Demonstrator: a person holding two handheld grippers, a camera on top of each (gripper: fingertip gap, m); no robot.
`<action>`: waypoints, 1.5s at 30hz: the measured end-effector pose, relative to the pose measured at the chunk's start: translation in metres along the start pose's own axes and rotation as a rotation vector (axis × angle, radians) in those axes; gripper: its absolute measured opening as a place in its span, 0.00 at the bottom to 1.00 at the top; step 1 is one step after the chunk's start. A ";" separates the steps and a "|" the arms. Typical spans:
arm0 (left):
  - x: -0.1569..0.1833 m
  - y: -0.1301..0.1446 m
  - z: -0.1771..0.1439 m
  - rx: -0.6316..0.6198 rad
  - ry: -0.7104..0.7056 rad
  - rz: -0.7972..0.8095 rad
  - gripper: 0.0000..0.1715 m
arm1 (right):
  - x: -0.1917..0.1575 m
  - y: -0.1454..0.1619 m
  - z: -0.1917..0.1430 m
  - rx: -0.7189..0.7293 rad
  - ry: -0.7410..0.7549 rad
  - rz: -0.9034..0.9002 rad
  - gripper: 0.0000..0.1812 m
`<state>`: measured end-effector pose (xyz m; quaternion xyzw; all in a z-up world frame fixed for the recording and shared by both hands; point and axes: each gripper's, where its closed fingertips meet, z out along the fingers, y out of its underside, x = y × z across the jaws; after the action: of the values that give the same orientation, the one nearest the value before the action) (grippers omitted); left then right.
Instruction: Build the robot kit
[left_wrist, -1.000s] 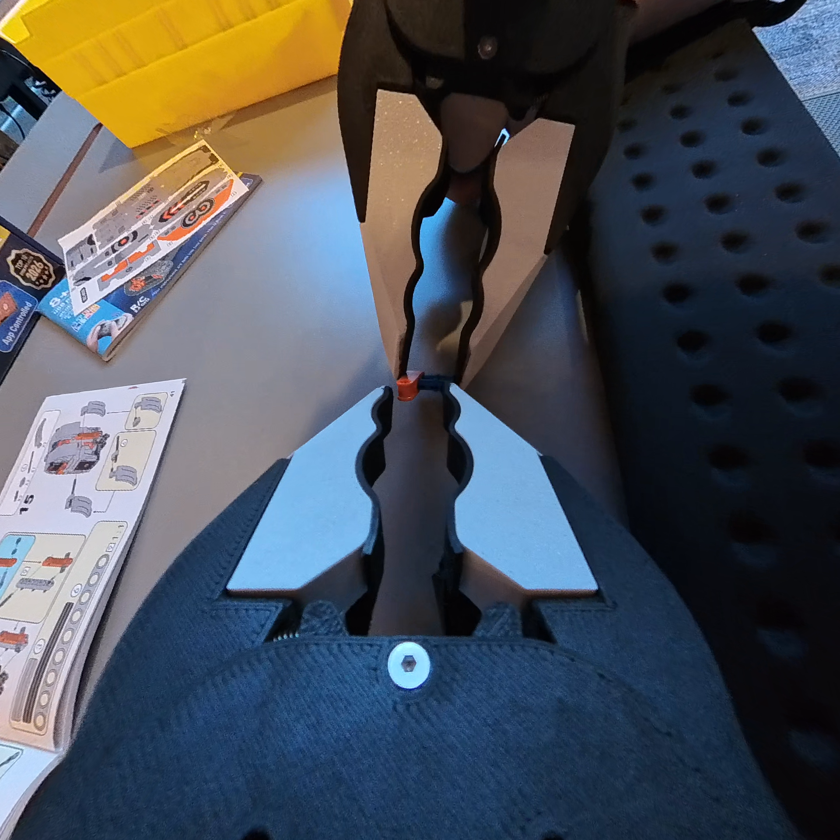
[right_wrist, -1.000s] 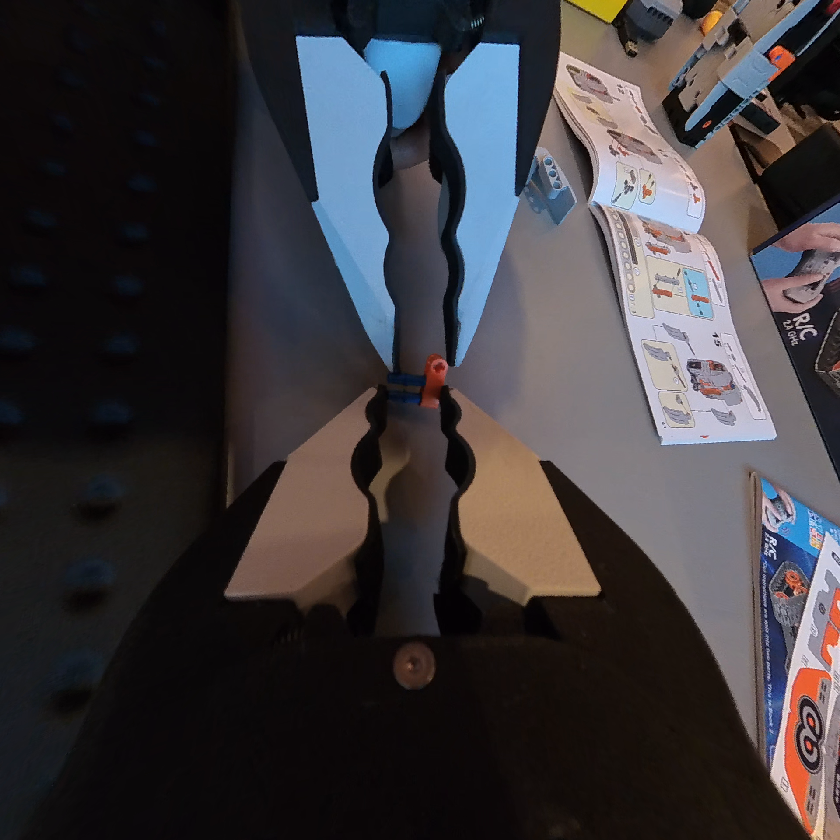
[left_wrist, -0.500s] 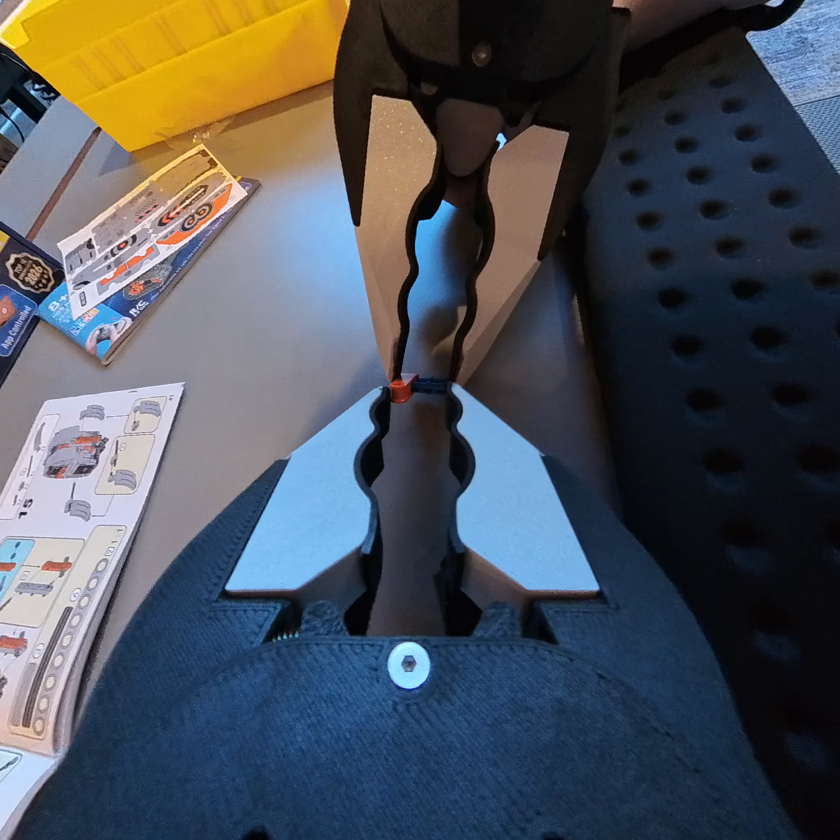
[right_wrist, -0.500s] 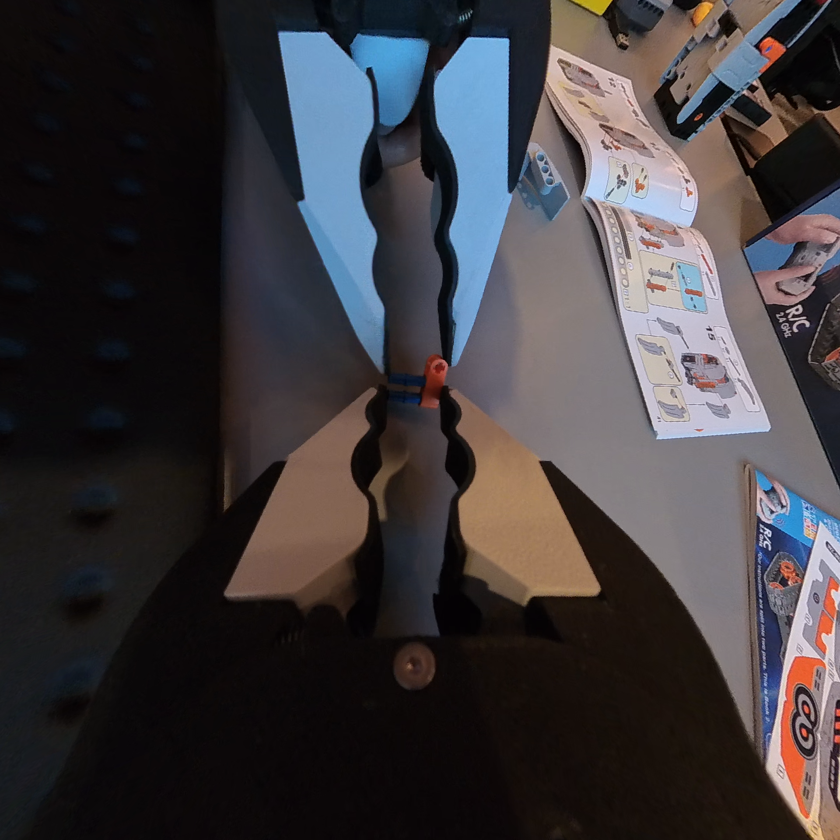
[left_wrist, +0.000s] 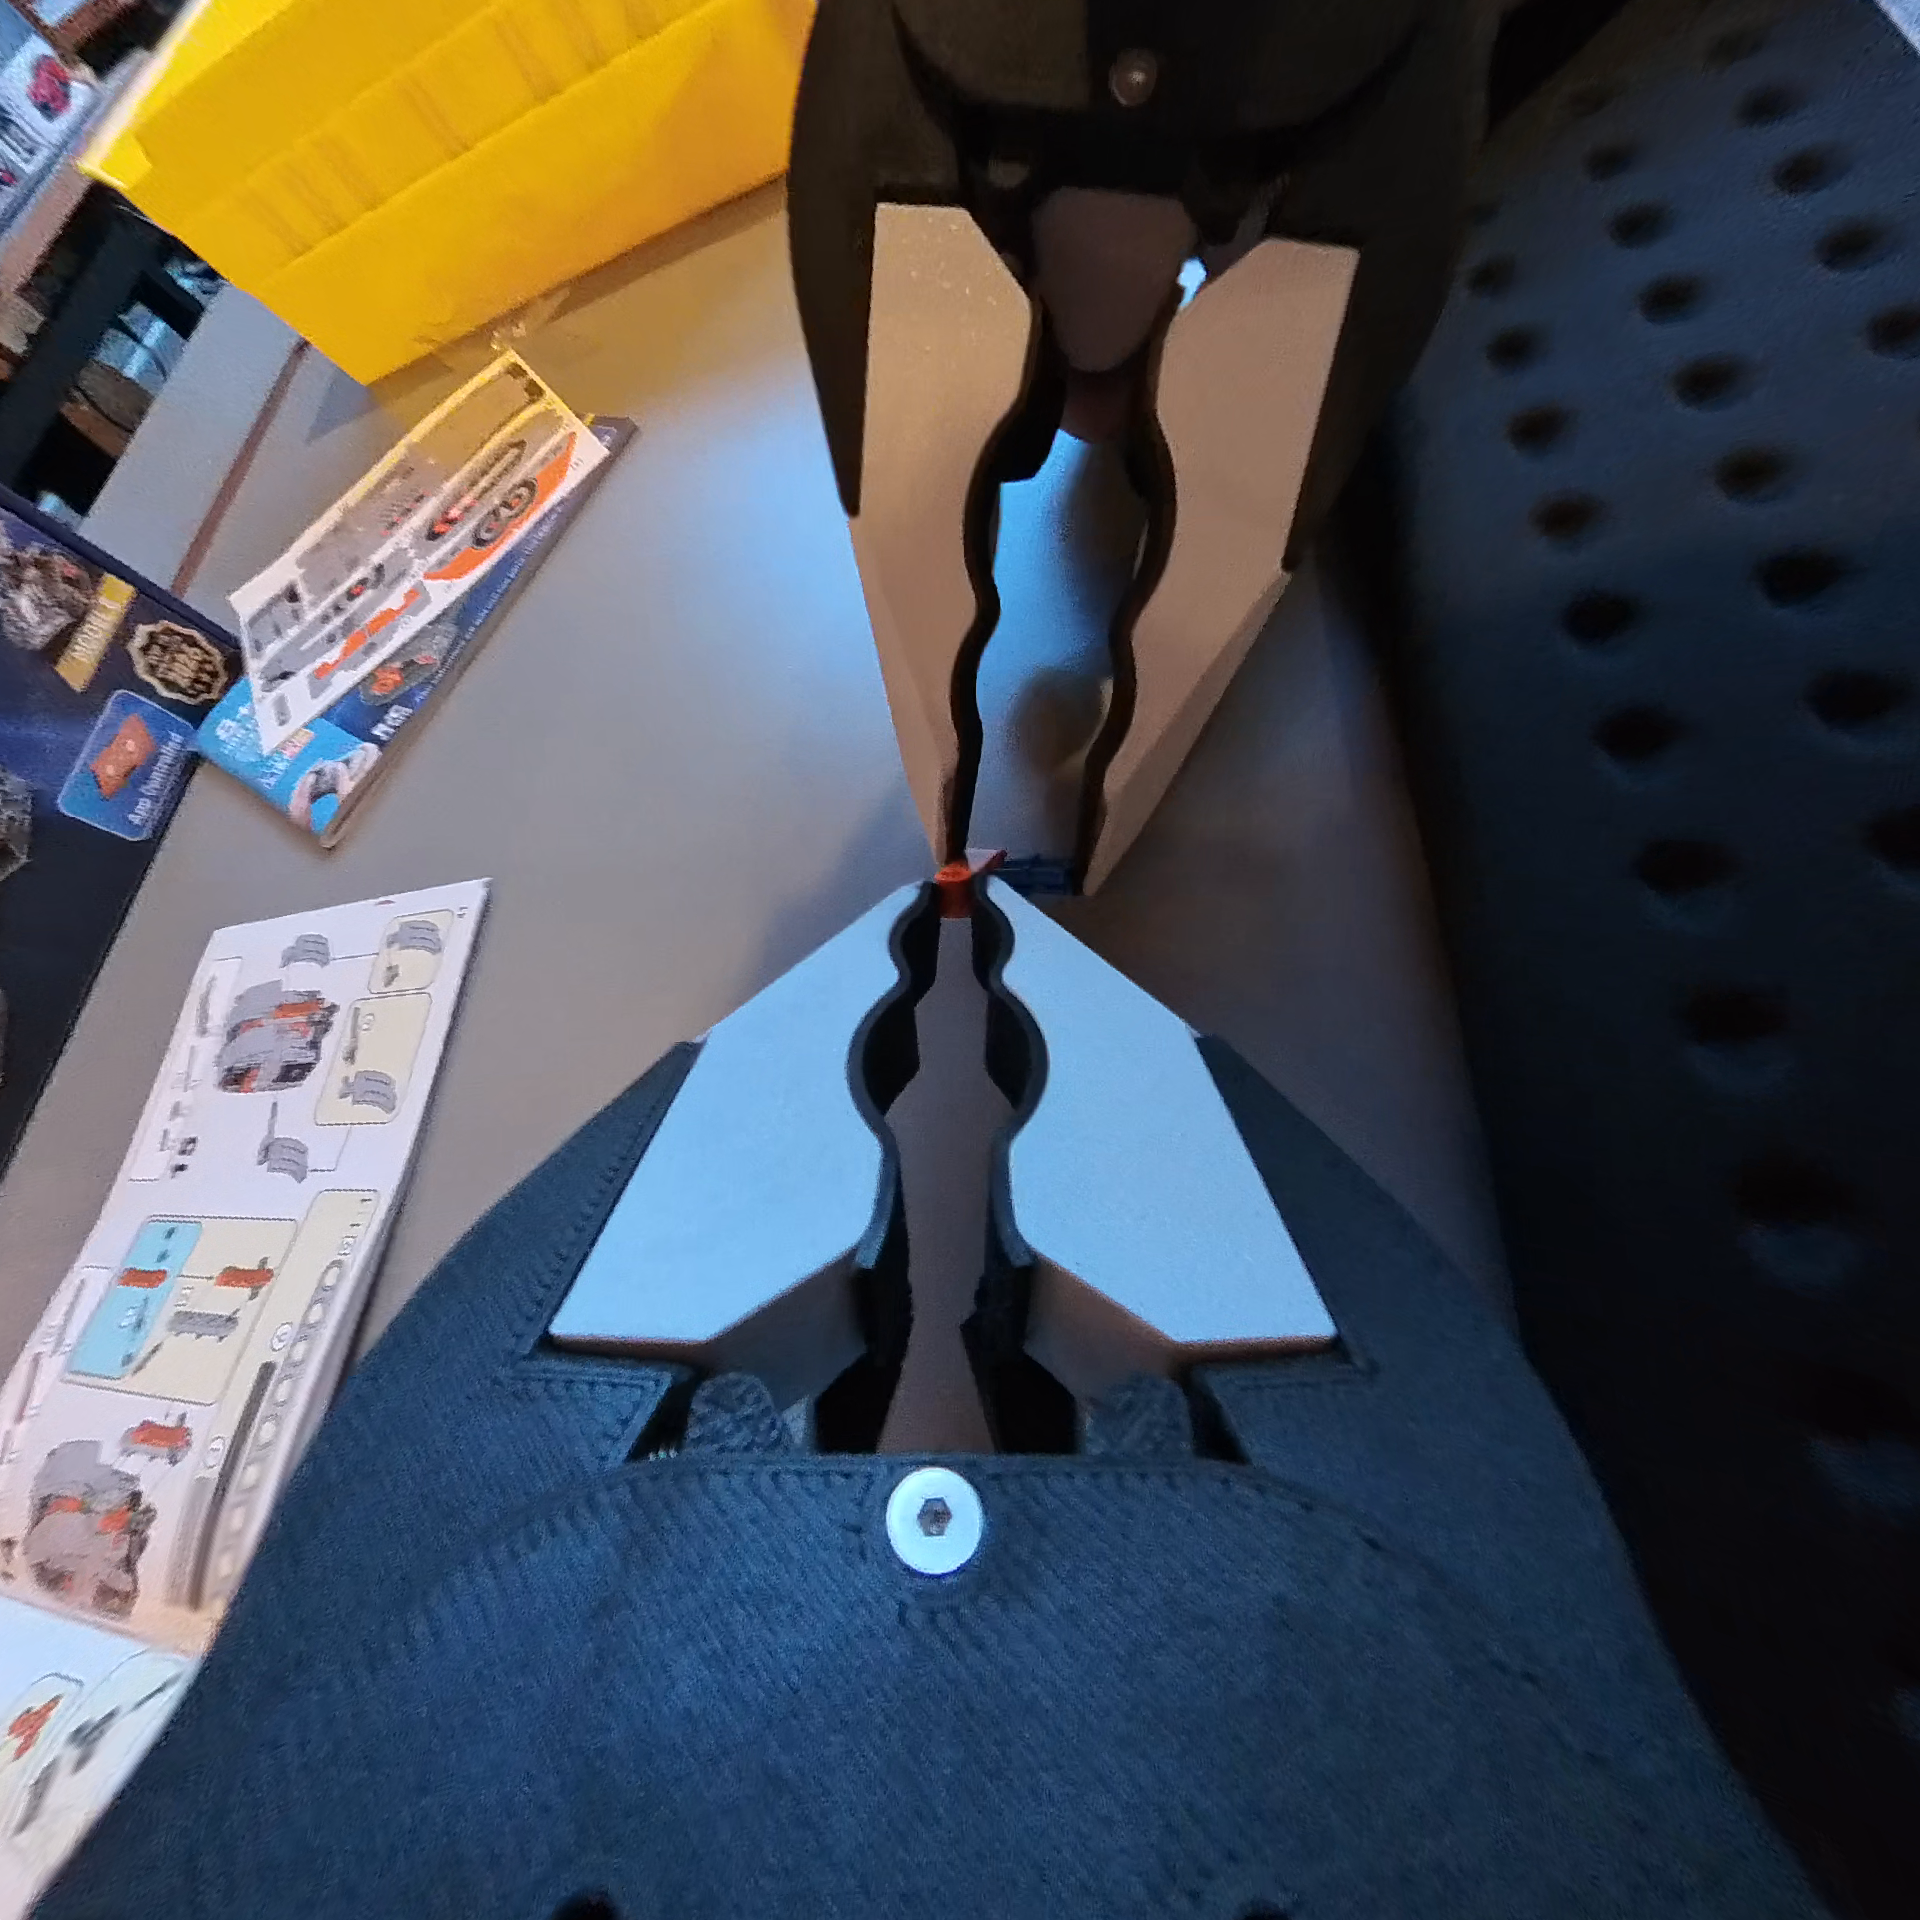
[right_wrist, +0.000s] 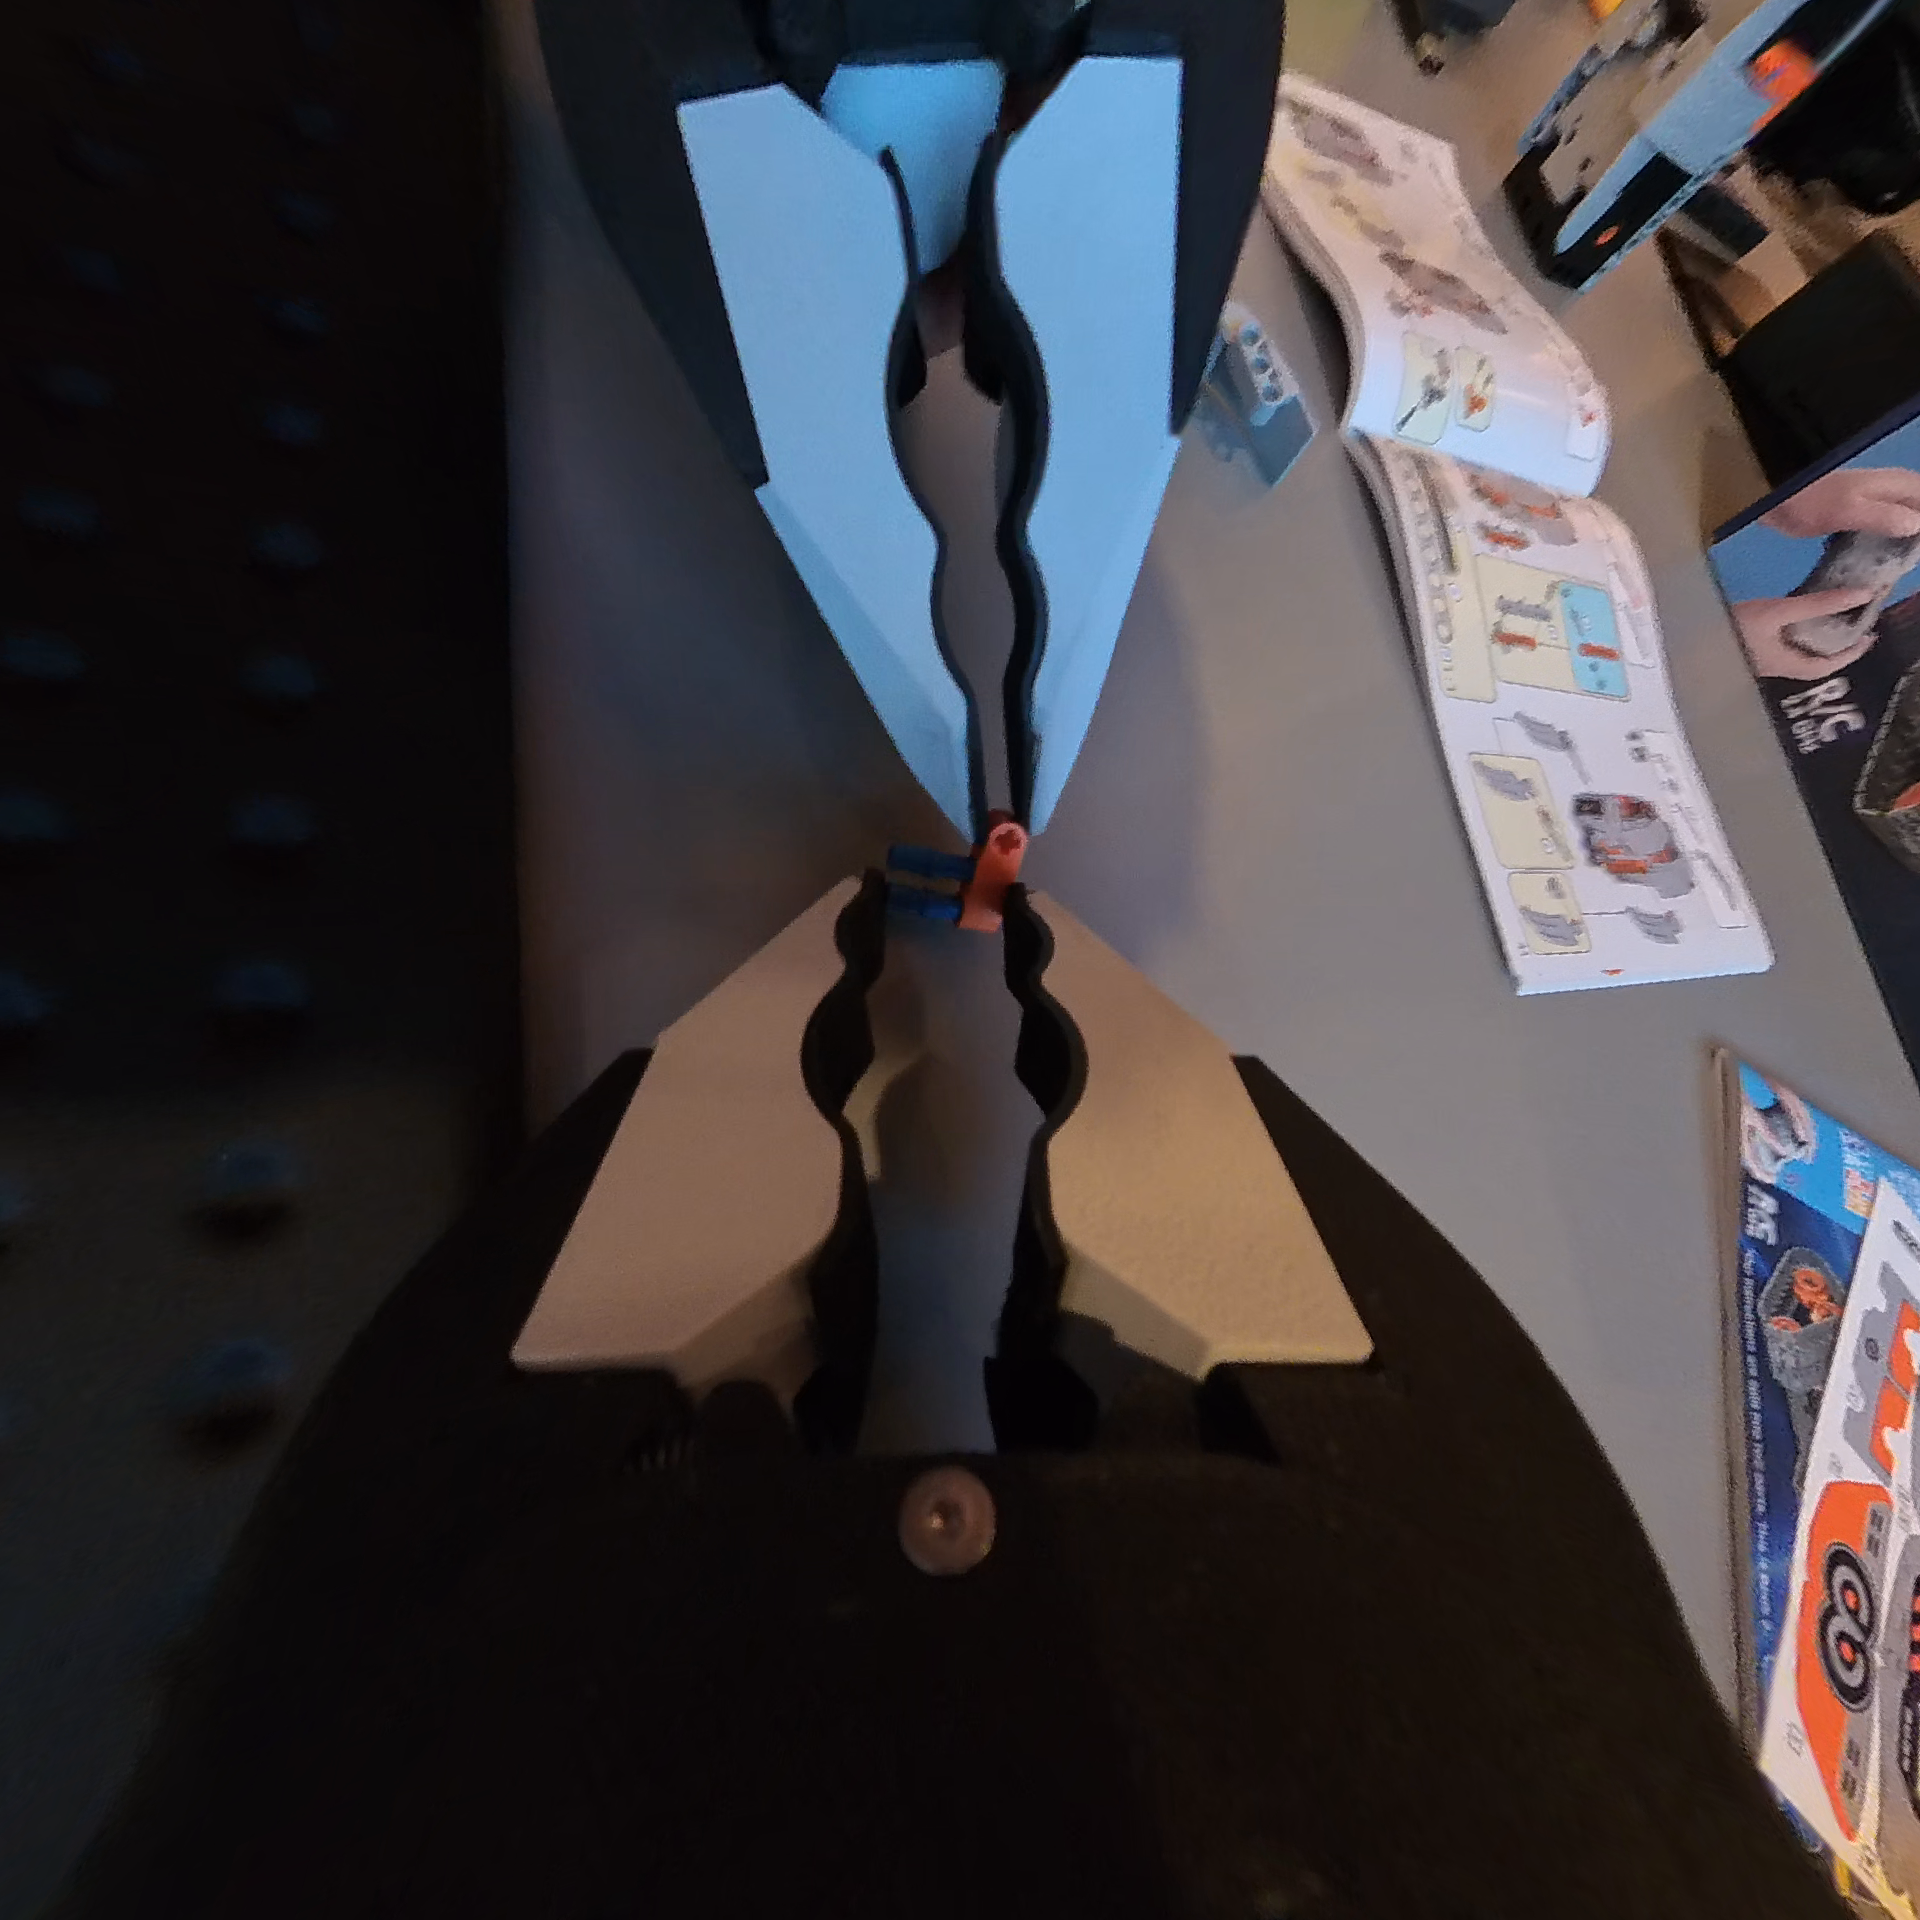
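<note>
Biggest thing here is the grey surface, with a dark perforated mat filling the right side of the left wrist view and a yellow bin in its upper left. On the left of that view sit an open instruction booklet and a sticker sheet lying on another booklet; the right wrist view has the same paperwork on its right side, plus a partly built grey model in the upper right and a small grey block just beside the far tool. Now the two tools: they point tip to tip at frame centre, looks like so each can grab one end of the same tiny assembly up off the surface. The left tool is squeezed nearly together, pinching the orange connector. The right tool is narrowed but with a gap, its tips on either end of the piece, pressing the blue pins against the connector, I'd guess. The piece itself is small: a stubby orange part with a round hole, and two short blue pins sticking out side by side, parallel, toward the left of the right wrist view.
</note>
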<state>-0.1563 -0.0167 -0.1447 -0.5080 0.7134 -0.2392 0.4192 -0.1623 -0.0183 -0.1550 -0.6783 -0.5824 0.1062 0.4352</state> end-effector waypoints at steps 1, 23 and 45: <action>0.000 0.000 0.000 0.009 0.006 -0.007 0.03 | 0.000 0.000 0.000 0.000 -0.001 0.006 0.13; 0.007 0.000 0.004 -0.019 0.027 -0.012 0.13 | 0.005 0.001 -0.001 -0.018 0.044 0.012 0.12; 0.009 0.001 0.002 -0.040 0.036 -0.075 0.13 | 0.002 0.001 -0.001 -0.023 0.089 -0.033 0.12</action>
<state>-0.1561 -0.0239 -0.1502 -0.5384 0.7059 -0.2496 0.3866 -0.1603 -0.0167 -0.1545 -0.6775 -0.5748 0.0620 0.4547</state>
